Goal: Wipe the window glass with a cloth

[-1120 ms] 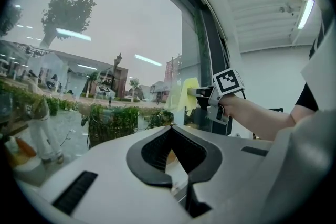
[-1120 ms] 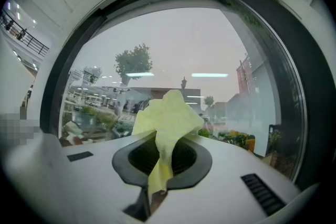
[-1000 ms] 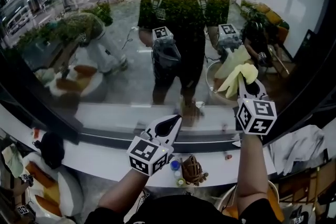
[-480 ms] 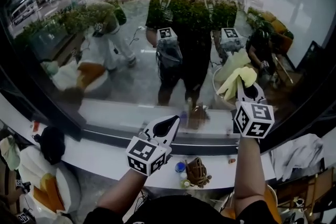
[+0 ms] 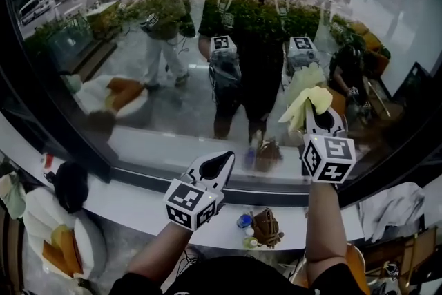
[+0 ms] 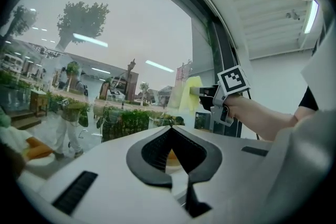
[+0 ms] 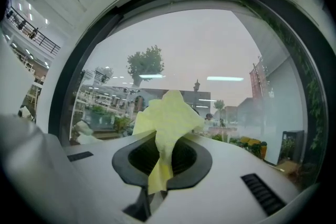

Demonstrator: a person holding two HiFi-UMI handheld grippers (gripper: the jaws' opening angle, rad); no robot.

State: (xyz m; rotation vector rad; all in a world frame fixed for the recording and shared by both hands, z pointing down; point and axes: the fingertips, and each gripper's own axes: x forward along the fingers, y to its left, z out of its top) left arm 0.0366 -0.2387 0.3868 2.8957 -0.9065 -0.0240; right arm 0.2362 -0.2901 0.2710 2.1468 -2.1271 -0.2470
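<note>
The window glass fills the upper head view and mirrors the person and both grippers. My right gripper is raised to the pane at right, shut on a yellow cloth that bunches out past its jaws against or very near the glass. In the right gripper view the cloth sprouts from the closed jaws of the right gripper. My left gripper hangs lower, by the bottom frame, shut and empty. In the left gripper view the left gripper points at the glass, with the cloth at right.
A dark window frame curves along the left and bottom of the pane. Below it runs a white sill carrying a blue-capped bottle and a brown object. A black item lies at left, pale fabric at right.
The right gripper and the cloth have drifted slightly left and up along the glass. The left gripper has barely moved. The head view has shifted, so the reflections slid.
</note>
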